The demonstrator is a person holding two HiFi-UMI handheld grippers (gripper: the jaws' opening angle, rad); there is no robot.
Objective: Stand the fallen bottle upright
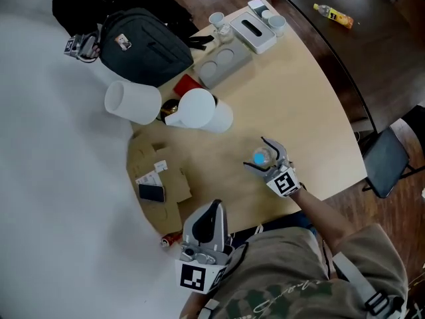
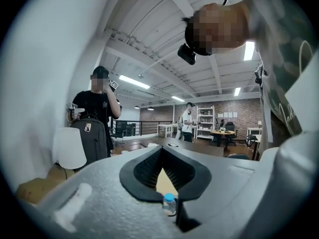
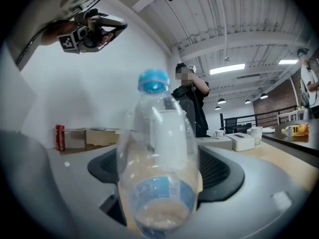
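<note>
Right gripper view showed the bottle (image 3: 157, 133) upright in the right gripper's (image 3: 160, 168) clamped jaws; probably only release remained. Left gripper's (image 2: 162, 156) jaws were together.

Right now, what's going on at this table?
A person is working with a hand-held gripper in each hand. The right gripper is closed on a clear bottle with a blue cap, holding it upright on or just above the wooden table. The left gripper is shut and empty, near the person's body.
</note>
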